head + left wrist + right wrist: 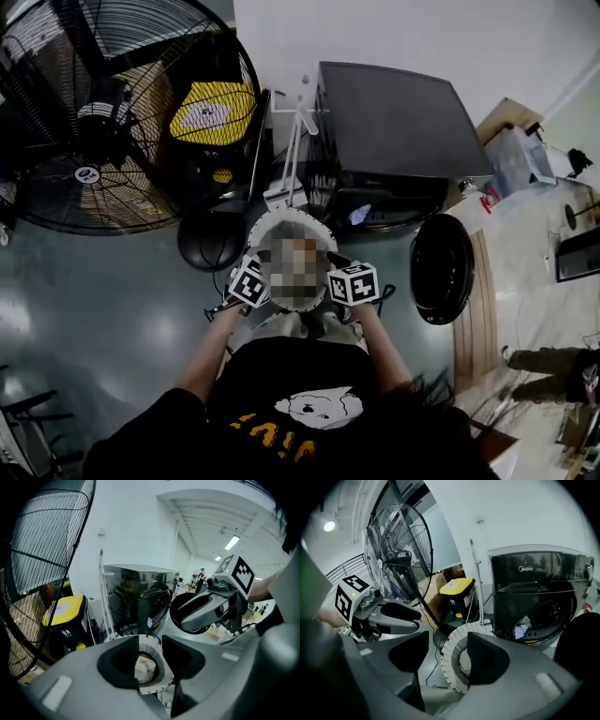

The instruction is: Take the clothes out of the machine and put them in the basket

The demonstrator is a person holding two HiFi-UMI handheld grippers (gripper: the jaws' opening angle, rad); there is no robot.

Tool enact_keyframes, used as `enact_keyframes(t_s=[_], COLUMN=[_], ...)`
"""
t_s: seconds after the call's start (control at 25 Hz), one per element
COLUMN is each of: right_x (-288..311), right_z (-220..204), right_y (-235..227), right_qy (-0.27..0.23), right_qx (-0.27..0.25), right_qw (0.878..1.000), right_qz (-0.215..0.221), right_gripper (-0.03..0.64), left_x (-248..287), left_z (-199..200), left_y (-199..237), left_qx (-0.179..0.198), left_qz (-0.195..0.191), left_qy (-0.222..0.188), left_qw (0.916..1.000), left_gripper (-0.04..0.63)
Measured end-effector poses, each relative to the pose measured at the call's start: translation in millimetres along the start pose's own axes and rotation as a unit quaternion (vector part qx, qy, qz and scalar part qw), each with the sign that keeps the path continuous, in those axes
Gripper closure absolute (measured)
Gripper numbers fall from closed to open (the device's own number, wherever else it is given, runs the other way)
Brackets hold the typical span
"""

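Note:
A white perforated basket (165, 686) stands on the floor in front of me, with a crumpled white garment (144, 668) and something orange inside. My left gripper (150, 662) hangs open just above its mouth with nothing between the jaws. My right gripper (447, 660) is open too, over the basket's rim (451, 663), and holds nothing. The black front-loading washing machine (539, 581) stands beyond the basket with its round door (441, 269) swung open. A pale bit of clothing (520, 631) shows in the drum. In the head view a mosaic patch hides most of the basket.
A large floor fan (89, 112) stands at the left, with a black bin with a yellow lid (213, 112) beside it. A white pole stand (298, 131) rises between bin and machine. A cable (431, 637) lies on the floor near the basket.

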State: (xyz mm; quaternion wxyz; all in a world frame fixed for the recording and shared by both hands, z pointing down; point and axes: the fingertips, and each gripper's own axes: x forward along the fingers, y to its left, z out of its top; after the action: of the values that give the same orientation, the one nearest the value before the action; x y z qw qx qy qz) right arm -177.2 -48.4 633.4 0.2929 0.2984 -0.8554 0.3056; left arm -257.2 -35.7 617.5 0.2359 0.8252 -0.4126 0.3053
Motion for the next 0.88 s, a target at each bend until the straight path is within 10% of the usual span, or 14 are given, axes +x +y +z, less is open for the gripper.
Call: enact_keyframes(t_s=[0.88], right_x=[-83], right_z=[20], right_y=[-110], right_qy=[-0.091], right_qx=[0.054], right_qw=[0.993], right_qz=[-0.046], right_gripper=[0.353], left_x=[40], left_z=[91], left_y=[-74], left_qx=[0.048], left_qz=[-0.04], left_qy=[-0.049], left_qw=[0.9968], left_gripper=[0.456])
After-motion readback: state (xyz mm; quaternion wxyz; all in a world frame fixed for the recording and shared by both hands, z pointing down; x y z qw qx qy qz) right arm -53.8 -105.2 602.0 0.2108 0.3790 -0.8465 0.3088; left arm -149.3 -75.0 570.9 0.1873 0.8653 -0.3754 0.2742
